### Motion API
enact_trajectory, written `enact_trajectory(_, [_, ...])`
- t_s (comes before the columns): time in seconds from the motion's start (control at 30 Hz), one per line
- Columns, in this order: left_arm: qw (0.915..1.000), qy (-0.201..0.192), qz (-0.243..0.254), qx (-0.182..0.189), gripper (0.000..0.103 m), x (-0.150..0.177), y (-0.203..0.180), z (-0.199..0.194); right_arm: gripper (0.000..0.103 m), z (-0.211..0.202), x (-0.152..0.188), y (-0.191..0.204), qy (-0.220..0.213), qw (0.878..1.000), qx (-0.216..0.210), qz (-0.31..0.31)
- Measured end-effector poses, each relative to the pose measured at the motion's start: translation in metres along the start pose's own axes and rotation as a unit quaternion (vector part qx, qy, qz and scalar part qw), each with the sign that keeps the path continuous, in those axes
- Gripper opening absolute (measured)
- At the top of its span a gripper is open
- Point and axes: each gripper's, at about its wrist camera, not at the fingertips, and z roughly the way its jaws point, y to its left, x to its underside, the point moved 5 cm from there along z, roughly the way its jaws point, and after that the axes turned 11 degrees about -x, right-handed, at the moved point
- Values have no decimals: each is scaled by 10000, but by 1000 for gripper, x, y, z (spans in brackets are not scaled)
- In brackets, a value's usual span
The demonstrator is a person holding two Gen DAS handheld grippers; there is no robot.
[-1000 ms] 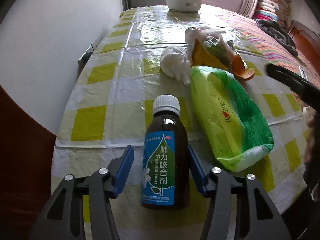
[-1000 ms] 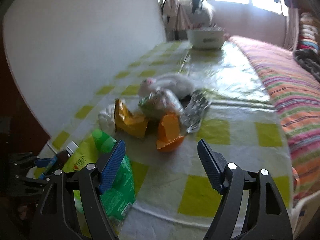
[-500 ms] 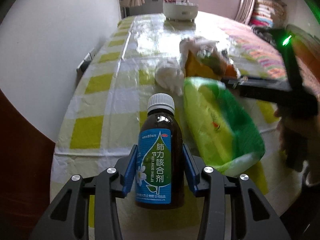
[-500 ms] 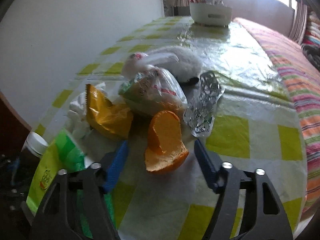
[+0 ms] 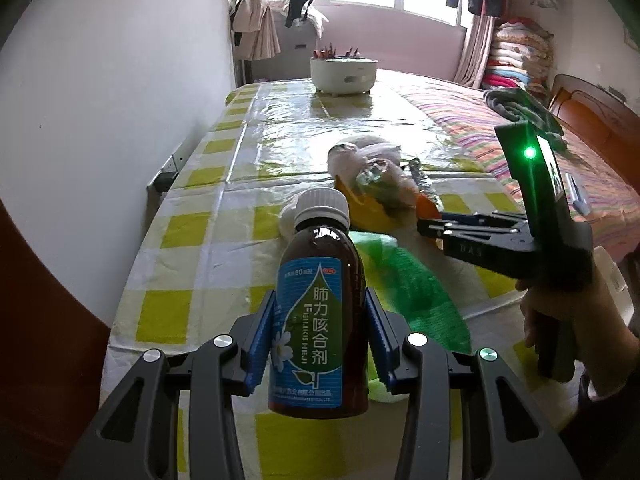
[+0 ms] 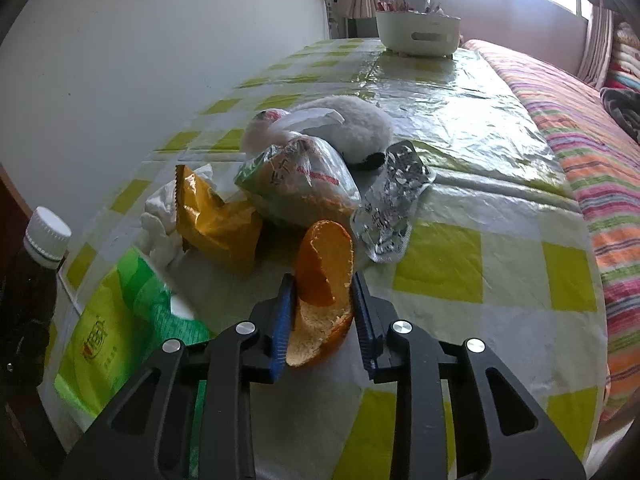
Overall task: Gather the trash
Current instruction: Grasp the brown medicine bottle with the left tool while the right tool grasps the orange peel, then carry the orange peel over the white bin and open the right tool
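Observation:
My left gripper is shut on a brown syrup bottle with a white cap and blue label, held upright above the table's near end; the bottle also shows in the right wrist view. My right gripper is shut on an orange peel at the near side of the trash pile. The pile holds a yellow wrapper, a clear food bag, a silver blister pack, crumpled white tissue and a green packet.
The table has a yellow-checked plastic cloth and stands against a white wall on the left. A white tub stands at its far end. A white plush thing lies behind the pile. A striped bed runs along the right.
My left gripper closed on the bottle and lifted it off the table. My right gripper moved forward to the pile and closed on the orange peel.

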Motion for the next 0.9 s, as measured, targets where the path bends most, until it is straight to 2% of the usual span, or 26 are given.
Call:
enact_trajectory(0.43, [9991, -175, 251, 277, 42, -5, -34, -9, 27, -49, 19, -14, -355, 9991, -116, 185])
enact_trajectory(0.9, [9948, -334, 651, 715, 41, -7, -92, -19, 27, -105, 56, -38, -638, 9971, -17, 404])
